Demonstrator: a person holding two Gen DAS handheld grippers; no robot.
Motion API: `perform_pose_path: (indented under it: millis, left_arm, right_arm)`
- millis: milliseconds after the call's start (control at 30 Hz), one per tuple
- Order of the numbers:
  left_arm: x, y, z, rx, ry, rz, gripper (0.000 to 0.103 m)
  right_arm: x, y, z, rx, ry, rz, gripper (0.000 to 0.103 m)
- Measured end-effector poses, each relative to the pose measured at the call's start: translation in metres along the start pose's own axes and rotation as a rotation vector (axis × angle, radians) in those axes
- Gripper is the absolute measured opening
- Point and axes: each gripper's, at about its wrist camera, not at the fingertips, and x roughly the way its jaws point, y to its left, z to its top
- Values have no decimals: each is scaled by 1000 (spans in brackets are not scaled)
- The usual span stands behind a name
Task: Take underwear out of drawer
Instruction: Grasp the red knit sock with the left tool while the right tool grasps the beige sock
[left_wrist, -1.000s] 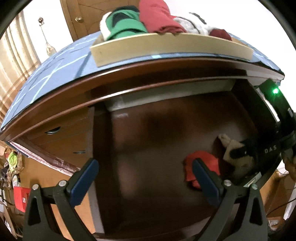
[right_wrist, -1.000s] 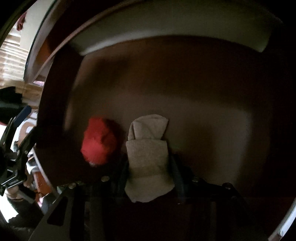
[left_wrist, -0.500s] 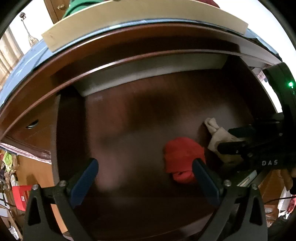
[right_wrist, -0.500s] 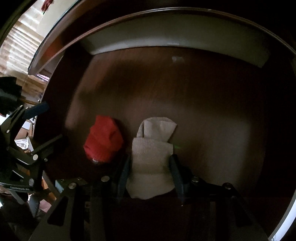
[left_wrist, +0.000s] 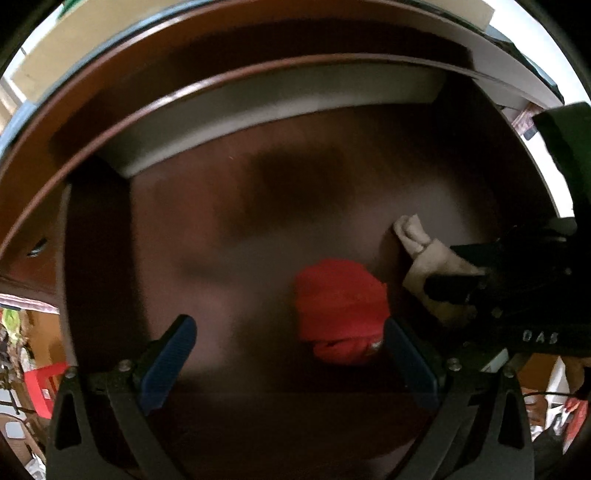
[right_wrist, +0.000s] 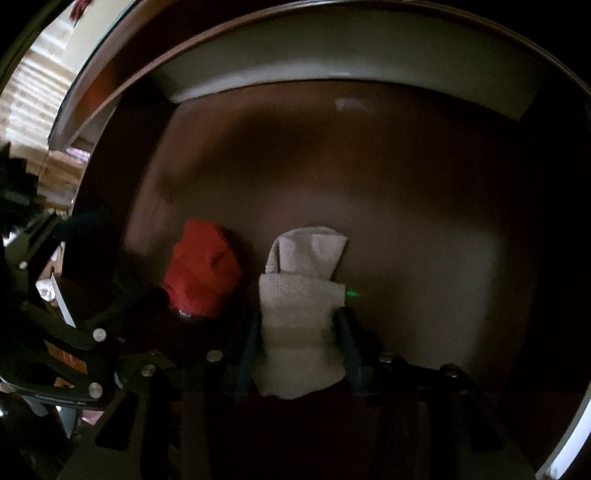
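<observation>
My right gripper (right_wrist: 301, 332) has just been closing, its dark fingers (right_wrist: 345, 332) pinching a folded beige ribbed-knit piece (right_wrist: 299, 314) near the dark wooden drawer's (right_wrist: 369, 166) front edge. My left gripper (left_wrist: 291, 354) gapes wide, empty, its blue ridged pad (left_wrist: 410, 358) just beside a crumpled red underwear bundle (left_wrist: 340, 310) lying left of the beige one.
</observation>
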Motion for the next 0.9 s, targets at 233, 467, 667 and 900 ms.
perform_pose_path:
  millis: [233,467,667,900]
  left_arm:
    - [17,1,11,-61,79,-99,102]
    - [43,7,23,-120,223,-127,92]
    - [56,5,25,-76,279,-153,78]
    - [48,-4,25,-36,203,-99,51]
  right_arm:
    - [-24,-18,-8,46,-104,-65,36]
    - [-18,-17,-10,49,-100,-30,36]
    - [-7,-17,-4,66,-99,-8,36]
    - [-8,-22,-4,89,-92,29,36]
